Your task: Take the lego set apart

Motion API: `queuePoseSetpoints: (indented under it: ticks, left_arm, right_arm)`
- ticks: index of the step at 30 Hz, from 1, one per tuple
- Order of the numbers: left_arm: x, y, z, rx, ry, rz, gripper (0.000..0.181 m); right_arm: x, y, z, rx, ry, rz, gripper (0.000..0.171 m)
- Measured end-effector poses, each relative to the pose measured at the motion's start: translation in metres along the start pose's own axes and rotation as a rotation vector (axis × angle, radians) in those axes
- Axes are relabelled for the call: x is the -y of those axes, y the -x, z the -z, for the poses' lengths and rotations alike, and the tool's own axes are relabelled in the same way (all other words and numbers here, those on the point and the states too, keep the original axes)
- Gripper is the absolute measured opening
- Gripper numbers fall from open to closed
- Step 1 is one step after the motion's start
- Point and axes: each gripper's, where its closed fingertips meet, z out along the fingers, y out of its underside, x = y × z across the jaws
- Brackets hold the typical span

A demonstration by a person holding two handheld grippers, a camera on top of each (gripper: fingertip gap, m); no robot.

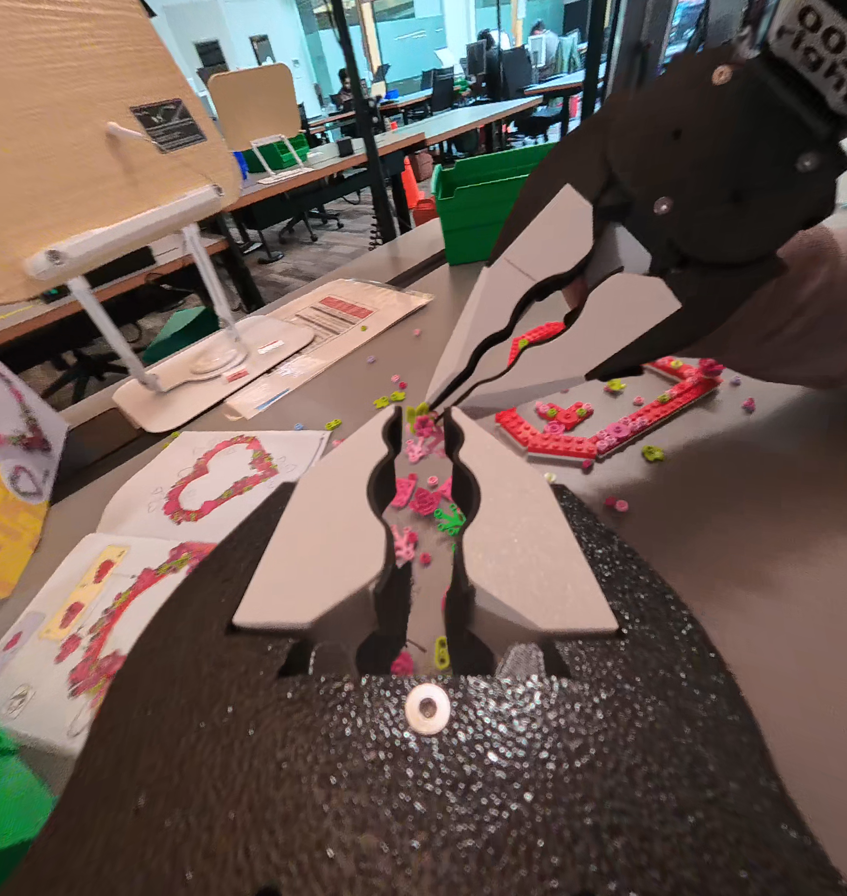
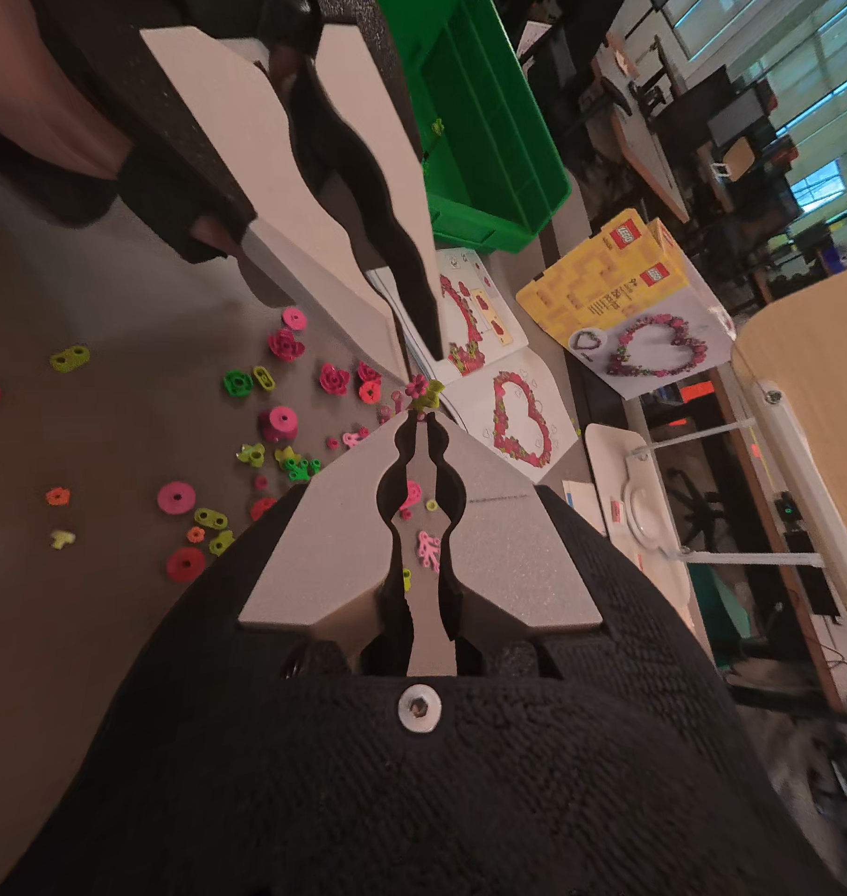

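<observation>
Both grippers' fingers pinch one small lime-and-pink flower cluster (image 2: 423, 392), left gripper (image 1: 423, 416), right gripper (image 2: 422, 421), above the bench (image 2: 96, 436). Risk: halves snap apart, flinging bits among loose pieces (image 2: 247, 436) beneath the cluster.

The left gripper (image 1: 423, 412) points forward and down, its grey jaws drawn near at the tips with only a narrow gap between them. The right gripper (image 2: 422, 419) comes in from the right side at an angle, so the two sets of tips meet almost nose to nose. Its jaws are pinched close as well. Behind the right gripper, a hand (image 1: 799, 310) wraps the black body.
</observation>
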Motion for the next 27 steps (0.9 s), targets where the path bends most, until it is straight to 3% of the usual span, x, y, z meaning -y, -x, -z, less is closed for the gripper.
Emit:
queuePoseSetpoints:
  ticks: [7, 16, 22, 27]
  left_arm:
    - [-0.017, 0.009, 0.011, 0.115, 0.109, -0.233, 0.015]
    - [-0.027, 0.010, 0.011, 0.184, 0.178, -0.384, 0.006]
    - [-0.017, 0.010, 0.014, 0.217, 0.097, -0.449, 0.006]
    - [-0.014, 0.002, 0.013, 0.199, 0.072, -0.488, 0.006]
  right_arm:
    - [0.012, 0.007, -0.012, 0.022, -0.003, -0.011, 0.003]
    - [0.009, 0.013, -0.019, 0.049, -0.002, -0.071, 0.003]
    - [0.014, 0.008, -0.012, 0.272, -0.192, -0.529, 0.019]
    - [0.019, 0.012, -0.008, 0.472, -0.291, -0.767, 0.010]
